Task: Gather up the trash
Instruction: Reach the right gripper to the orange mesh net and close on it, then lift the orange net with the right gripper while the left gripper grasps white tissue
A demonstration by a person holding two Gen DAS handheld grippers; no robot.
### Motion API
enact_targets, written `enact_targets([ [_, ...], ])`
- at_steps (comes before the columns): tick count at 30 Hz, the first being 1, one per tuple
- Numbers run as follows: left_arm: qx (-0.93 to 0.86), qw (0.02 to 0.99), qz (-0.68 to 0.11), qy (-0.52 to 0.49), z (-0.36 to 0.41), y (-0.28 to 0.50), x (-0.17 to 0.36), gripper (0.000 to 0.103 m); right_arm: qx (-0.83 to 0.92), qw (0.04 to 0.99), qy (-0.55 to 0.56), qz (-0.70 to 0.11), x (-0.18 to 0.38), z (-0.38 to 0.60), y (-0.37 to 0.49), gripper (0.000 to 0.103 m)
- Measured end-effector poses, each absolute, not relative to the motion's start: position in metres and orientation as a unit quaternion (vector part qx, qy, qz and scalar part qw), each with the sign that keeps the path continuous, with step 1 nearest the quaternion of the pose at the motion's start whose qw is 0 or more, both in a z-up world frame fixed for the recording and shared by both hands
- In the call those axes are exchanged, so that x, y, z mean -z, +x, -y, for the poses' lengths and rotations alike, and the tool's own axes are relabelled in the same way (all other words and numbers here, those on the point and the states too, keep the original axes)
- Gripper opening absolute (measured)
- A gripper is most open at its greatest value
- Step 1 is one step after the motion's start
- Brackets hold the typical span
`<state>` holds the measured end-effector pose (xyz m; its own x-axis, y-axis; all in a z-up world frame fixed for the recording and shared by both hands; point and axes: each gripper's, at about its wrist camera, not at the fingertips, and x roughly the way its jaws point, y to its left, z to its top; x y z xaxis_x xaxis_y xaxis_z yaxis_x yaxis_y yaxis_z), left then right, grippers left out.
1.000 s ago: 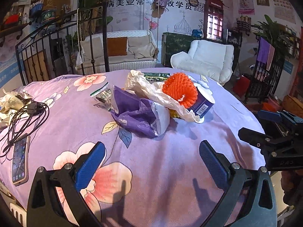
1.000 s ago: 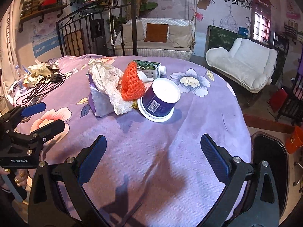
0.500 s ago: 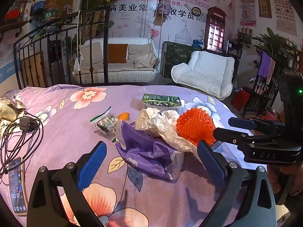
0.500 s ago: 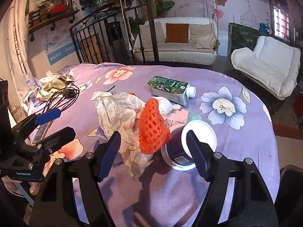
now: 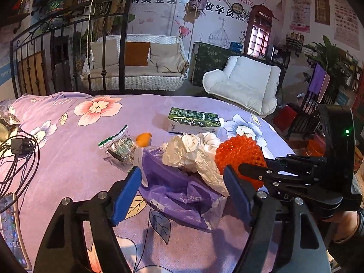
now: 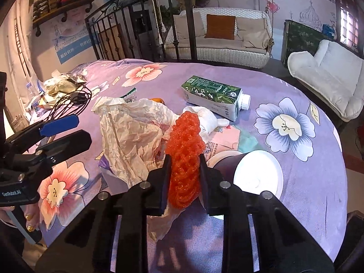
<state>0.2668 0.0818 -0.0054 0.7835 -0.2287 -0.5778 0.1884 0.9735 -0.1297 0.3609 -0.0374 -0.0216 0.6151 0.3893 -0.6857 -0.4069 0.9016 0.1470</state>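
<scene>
My right tongs (image 6: 183, 173) are clamped on the orange foam net (image 6: 185, 150). My left tongs (image 5: 182, 195) gape apart over the purple bag (image 5: 182, 195) on the surface (image 5: 68, 159).

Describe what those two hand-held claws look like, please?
Both are black frames with silver bolts. The left claw has blue finger pads and white lettering on its body; the right claw has dark pads and a green light. The holder's nails are gold-studded.

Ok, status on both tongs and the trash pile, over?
Right tongs shut on orange foam net. Left tongs open over purple plastic bag. Crumpled paper lies against the net.
</scene>
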Motion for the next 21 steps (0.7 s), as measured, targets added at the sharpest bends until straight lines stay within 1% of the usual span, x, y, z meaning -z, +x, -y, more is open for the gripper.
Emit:
enact_targets([
  [3,0.114,0.943,-0.310,-0.032,-0.082,0.274,0.002,0.074,-0.222,0.902,-0.012,-0.370,0.018,0.039,0.355,0.015],
  [12,0.127,0.935,-0.330,-0.001,-0.067,0.306,-0.002,0.074,-0.225,0.912,0.001,-0.344,0.004,0.044,0.337,0.014],
  [14,0.133,0.929,-0.344,0.001,-0.064,0.313,0.002,0.070,-0.222,0.914,0.003,-0.339,0.002,0.045,0.333,0.014],
  [16,0.139,0.925,-0.353,0.002,-0.063,0.318,0.005,0.060,-0.217,0.916,0.007,-0.337,0.000,0.048,0.328,0.014],
  [17,0.141,0.924,-0.355,0.004,-0.061,0.319,0.006,0.059,-0.210,0.918,0.005,-0.337,0.000,0.049,0.325,0.014],
  [20,0.151,0.921,-0.359,0.012,-0.057,0.319,0.008,0.051,-0.201,0.923,0.006,-0.328,-0.002,0.053,0.316,0.014],
  [21,0.154,0.920,-0.361,0.012,-0.056,0.318,0.009,0.044,-0.201,0.924,0.015,-0.326,-0.003,0.056,0.314,0.014],
])
